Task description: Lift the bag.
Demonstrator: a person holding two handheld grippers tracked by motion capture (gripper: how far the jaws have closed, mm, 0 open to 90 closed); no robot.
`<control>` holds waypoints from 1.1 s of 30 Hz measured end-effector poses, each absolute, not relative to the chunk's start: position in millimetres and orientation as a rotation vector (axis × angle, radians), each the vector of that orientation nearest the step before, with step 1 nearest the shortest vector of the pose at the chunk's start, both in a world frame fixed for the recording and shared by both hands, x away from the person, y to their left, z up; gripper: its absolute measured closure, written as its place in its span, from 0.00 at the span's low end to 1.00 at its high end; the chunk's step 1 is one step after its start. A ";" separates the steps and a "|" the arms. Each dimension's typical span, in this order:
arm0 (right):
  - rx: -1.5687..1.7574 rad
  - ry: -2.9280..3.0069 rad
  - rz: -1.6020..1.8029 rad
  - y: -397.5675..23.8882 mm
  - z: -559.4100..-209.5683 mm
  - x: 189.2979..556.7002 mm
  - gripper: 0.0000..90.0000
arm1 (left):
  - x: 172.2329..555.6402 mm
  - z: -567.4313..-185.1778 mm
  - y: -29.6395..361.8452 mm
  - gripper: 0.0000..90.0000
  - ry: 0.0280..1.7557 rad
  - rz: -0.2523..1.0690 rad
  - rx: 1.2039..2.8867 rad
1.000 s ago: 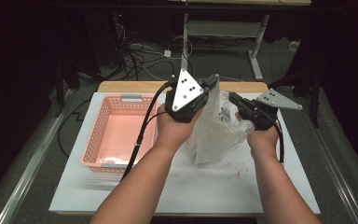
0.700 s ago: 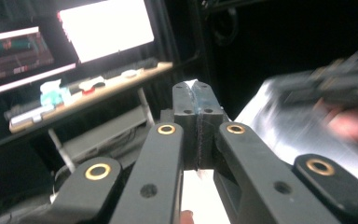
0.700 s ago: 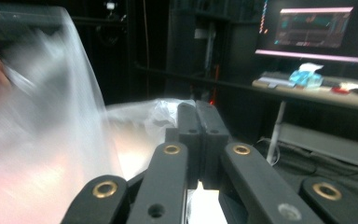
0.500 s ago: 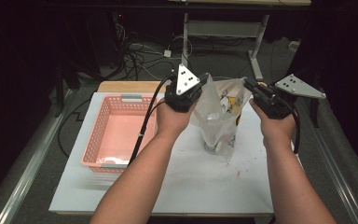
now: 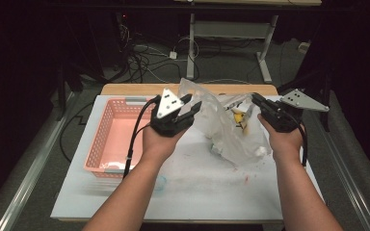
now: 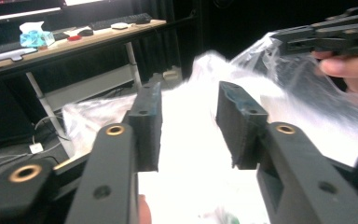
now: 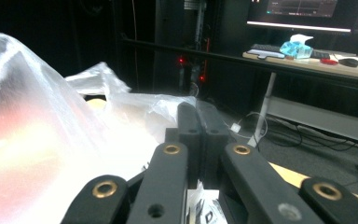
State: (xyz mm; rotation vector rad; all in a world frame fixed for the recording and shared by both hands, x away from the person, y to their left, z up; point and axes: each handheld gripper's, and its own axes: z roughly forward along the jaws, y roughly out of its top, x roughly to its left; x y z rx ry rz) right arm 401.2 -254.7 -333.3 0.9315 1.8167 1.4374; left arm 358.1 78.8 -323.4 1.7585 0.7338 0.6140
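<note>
No lettering, label, brand, number or sign is legible anywhere in these views. Dark print marks on a white packet (image 7: 200, 210) at the bottom of the right gripper view, and the monitor screens (image 7: 303, 9) on the desk behind, are too blurred to read.

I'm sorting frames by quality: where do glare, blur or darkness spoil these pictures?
High view: room around the table is dark, the plastic bag shows soft glare. Left gripper view: the bag is blown out to white between the left claw's open jaws, and its edges smear. Right gripper view: the bag glows overexposed and blurred at left; the right claw stays sharp against a dim background.
</note>
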 end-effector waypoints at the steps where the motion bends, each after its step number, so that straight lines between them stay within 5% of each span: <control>1: 0.932 1.818 1.435 -255.3 -334.3 401.1 1.00 | 352.9 -326.5 83.0 0.60 0.742 0.603 1.758; 12: 0.920 1.835 1.411 -258.2 -337.6 391.1 0.99 | 316.9 -374.0 96.2 0.40 0.791 0.518 1.779; 27: 0.875 1.828 1.433 -279.1 -327.1 349.5 0.67 | 303.1 -411.5 78.2 0.10 0.771 0.403 1.854; 33: 0.931 1.852 1.371 -298.7 -353.5 334.0 0.59 | 301.4 -425.0 75.3 0.00 0.804 0.363 1.882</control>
